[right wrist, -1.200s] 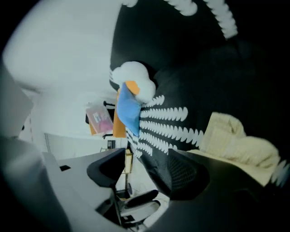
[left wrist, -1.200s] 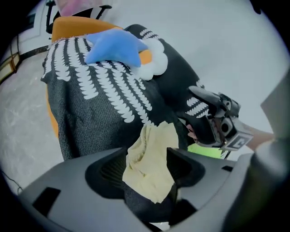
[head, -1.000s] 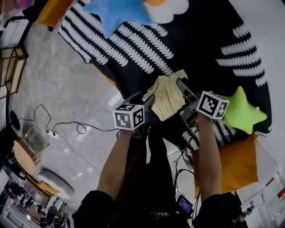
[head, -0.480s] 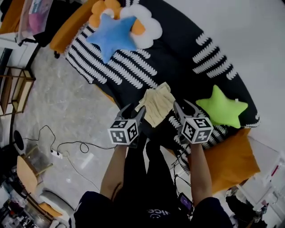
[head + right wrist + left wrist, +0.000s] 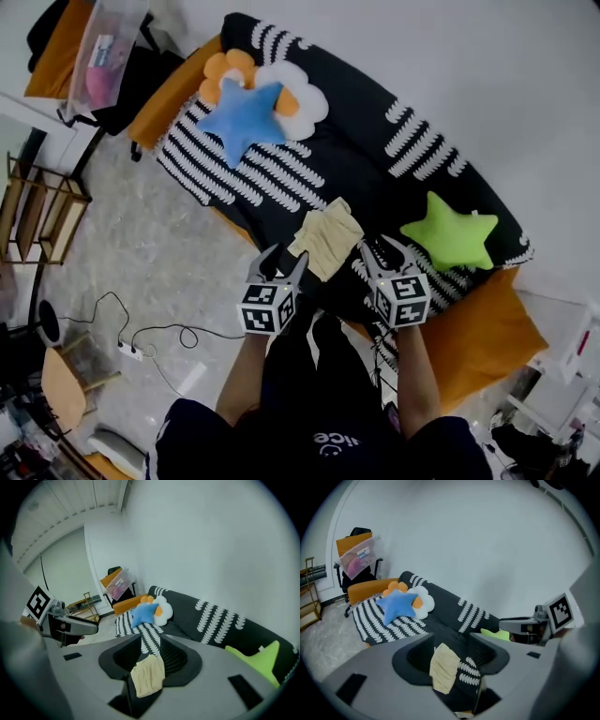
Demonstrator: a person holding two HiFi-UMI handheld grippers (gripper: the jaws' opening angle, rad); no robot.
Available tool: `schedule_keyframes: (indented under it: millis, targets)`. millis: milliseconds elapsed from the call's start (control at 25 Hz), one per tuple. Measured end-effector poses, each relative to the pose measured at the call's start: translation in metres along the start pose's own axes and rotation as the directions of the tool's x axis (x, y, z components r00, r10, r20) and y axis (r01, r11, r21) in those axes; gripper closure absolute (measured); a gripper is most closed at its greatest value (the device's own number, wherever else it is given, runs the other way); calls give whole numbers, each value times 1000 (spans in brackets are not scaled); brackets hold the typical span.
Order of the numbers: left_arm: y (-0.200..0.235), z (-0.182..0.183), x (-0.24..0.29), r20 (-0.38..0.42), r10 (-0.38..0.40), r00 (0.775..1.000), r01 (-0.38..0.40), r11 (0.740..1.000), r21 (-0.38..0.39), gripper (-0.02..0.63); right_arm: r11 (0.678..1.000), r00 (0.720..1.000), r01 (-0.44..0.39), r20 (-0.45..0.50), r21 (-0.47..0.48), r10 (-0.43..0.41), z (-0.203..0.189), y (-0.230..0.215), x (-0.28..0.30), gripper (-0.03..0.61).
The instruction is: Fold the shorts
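The shorts point(image 5: 324, 240), pale cream and folded into a small packet, lie on the black, white-patterned sofa cover point(image 5: 375, 159). My left gripper point(image 5: 279, 265) hovers just this side of them, open and empty. My right gripper point(image 5: 382, 253) hangs level with it to the right, open; its jaws have just been closing a little with nothing between them. In the left gripper view the shorts point(image 5: 444, 667) show well below and beyond the jaws, untouched. The right gripper view frames the shorts point(image 5: 149, 675) the same way, far beneath the jaws.
A blue star cushion point(image 5: 244, 117) on a white and orange flower cushion point(image 5: 305, 94) lies at the sofa's far left, and a green star cushion point(image 5: 450, 234) lies at the right. An orange seat point(image 5: 487, 342), a wooden rack point(image 5: 42, 216) and floor cables point(image 5: 141, 333) surround the sofa.
Both grippers have risen away from the shorts, which now lie alone on the sofa. The view has widened to take in the whole sofa.
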State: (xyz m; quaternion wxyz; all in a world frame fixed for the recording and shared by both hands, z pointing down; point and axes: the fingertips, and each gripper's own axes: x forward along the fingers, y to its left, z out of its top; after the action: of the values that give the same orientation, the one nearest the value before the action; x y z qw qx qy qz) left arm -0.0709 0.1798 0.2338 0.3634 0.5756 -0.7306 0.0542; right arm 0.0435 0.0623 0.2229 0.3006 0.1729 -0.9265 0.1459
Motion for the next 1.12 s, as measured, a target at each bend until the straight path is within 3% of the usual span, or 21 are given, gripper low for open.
schedule_keyframes:
  millis: [320,560,720,920,1120]
  targets:
    - [-24,45,-38,138,-49,989,40,997,68,401,998,994,14,110,-61,-7,35,27,-51,408]
    - [-42,79,-68,175,-117,978,82,977,194,407,989,971,95,231,-111,-68,79,45,-91,417]
    - [-46,106,-94,256,-137,957,71,965,251,405,979,953,151,285,-139,-107,94,55,-112,417]
    - [-46,128,-118,334,-152,930,50,954,296,403,975,931,194,334,-112,-147,106,56,-130,408]
    - [-46,128,-122,354,-167,920,57,952,301,405,966,911,239,367,-101,-187,108,56,-139,389]
